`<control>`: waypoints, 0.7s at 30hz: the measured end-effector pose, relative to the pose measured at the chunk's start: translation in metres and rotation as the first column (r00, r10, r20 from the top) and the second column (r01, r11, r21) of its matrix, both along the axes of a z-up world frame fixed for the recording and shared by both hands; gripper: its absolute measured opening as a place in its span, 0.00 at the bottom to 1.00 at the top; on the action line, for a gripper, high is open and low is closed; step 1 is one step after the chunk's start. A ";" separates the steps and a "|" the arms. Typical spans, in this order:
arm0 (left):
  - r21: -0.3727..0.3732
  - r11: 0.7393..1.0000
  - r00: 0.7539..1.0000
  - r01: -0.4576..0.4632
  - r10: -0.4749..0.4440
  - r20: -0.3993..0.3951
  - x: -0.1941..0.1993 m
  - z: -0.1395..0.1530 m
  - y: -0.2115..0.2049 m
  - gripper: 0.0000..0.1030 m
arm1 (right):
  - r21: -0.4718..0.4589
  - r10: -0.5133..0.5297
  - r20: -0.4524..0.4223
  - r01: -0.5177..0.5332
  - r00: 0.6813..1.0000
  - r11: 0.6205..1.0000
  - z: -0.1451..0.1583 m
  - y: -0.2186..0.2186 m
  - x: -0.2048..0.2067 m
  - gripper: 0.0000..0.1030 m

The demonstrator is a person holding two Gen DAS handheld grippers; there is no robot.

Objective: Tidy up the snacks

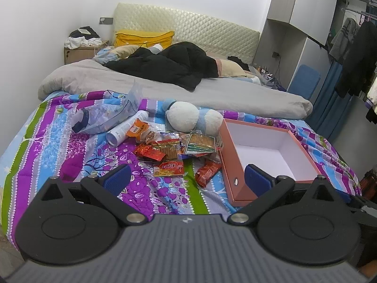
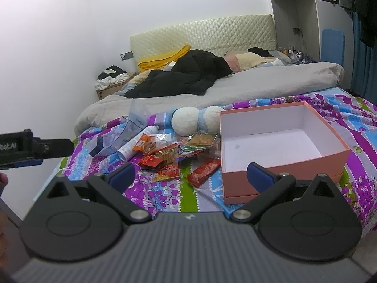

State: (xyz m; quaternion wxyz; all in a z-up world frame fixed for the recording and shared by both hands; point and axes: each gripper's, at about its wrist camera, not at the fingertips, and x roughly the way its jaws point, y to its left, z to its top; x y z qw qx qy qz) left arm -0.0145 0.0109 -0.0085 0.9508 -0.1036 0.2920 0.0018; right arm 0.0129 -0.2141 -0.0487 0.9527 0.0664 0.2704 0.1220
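Honestly, much of the snack pile [image 1: 174,148] is hard to sort out by eye: the packets overlap, so only the top ones read clearly, and I cannot give a sure count of what lies beneath. I can pick out one orange packet [image 1: 142,133] against a white tube [image 1: 127,127], one green-edged packet [image 1: 200,144] with strips showing, one yellow-and-red packet [image 1: 168,168] at the front, and one red wrapper [image 1: 207,173] just beside the box. The pink box [image 1: 304,152] sits open on the patterned quilt [image 1: 70,151] to the right of the pile; its white inside holds nothing, and its near corner is hidden behind a blue pad of the left tool [image 1: 187,180]. That tool hangs over the quilt short of the pile with its two fingers spread wide and nothing between them. The right tool [image 2: 190,176] is likewise wide open and holding nothing, one pad in front of the box wall. A crumpled clear bag [image 1: 113,115] lies left of the tube, its contents too blurred to tell. One white-and-blue plush toy [image 1: 193,118] lies behind the snacks. Farther up the bed, a black coat [image 1: 169,66] covers part of the pillows, and the clothes rail at the right edge is cut off.
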 end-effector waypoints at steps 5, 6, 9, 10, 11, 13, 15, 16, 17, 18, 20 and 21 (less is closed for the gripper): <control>0.000 1.000 1.000 -0.005 0.005 -0.009 -0.001 -0.001 0.002 1.00 | 0.020 0.007 0.009 -0.007 1.000 1.000 0.001 -0.001 -0.003 1.00; 0.000 1.000 1.000 -0.007 0.007 -0.012 -0.001 -0.002 0.002 1.00 | 0.012 0.004 0.008 -0.004 1.000 1.000 0.001 -0.001 -0.003 1.00; -0.001 1.000 1.000 -0.012 0.012 -0.018 0.000 -0.004 0.003 1.00 | 0.012 0.001 0.005 -0.001 1.000 1.000 0.000 0.000 -0.003 1.00; -0.003 1.000 1.000 -0.012 0.012 -0.018 0.000 -0.004 0.004 1.00 | 0.014 0.001 0.001 -0.001 1.000 1.000 0.000 0.000 -0.003 1.00; -0.005 1.000 1.000 -0.011 0.011 -0.019 0.000 -0.004 0.004 1.00 | 0.017 0.000 -0.002 0.000 1.000 1.000 -0.001 0.000 -0.002 1.00; -0.004 1.000 1.000 -0.008 0.008 -0.022 0.000 -0.004 0.003 1.00 | 0.016 0.001 -0.004 -0.001 1.000 1.000 -0.002 0.000 -0.002 1.00; -0.001 1.000 1.000 -0.003 0.003 -0.023 0.001 -0.005 0.002 1.00 | 0.019 0.002 -0.008 -0.002 1.000 1.000 -0.004 -0.001 -0.001 1.00; -0.001 1.000 1.000 -0.004 0.004 -0.025 0.001 -0.005 0.002 1.00 | 0.022 0.001 -0.009 -0.001 1.000 1.000 -0.004 -0.001 0.000 1.00; -0.003 1.000 1.000 -0.004 0.004 -0.026 0.001 -0.005 0.002 1.00 | 0.024 0.000 -0.010 0.000 1.000 1.000 -0.004 -0.001 0.000 1.00; -0.006 1.000 1.000 -0.003 0.003 -0.026 0.001 -0.005 0.002 1.00 | 0.023 0.000 -0.010 0.000 1.000 1.000 -0.004 -0.001 0.000 1.00; -0.006 1.000 1.000 -0.003 0.002 -0.027 0.001 -0.005 0.003 1.00 | 0.024 -0.003 -0.015 0.004 1.000 1.000 -0.005 -0.001 0.000 1.00; -0.007 1.000 1.000 -0.003 0.003 -0.027 0.002 -0.005 0.003 1.00 | 0.023 -0.003 -0.015 0.003 1.000 1.000 -0.006 0.000 0.000 1.00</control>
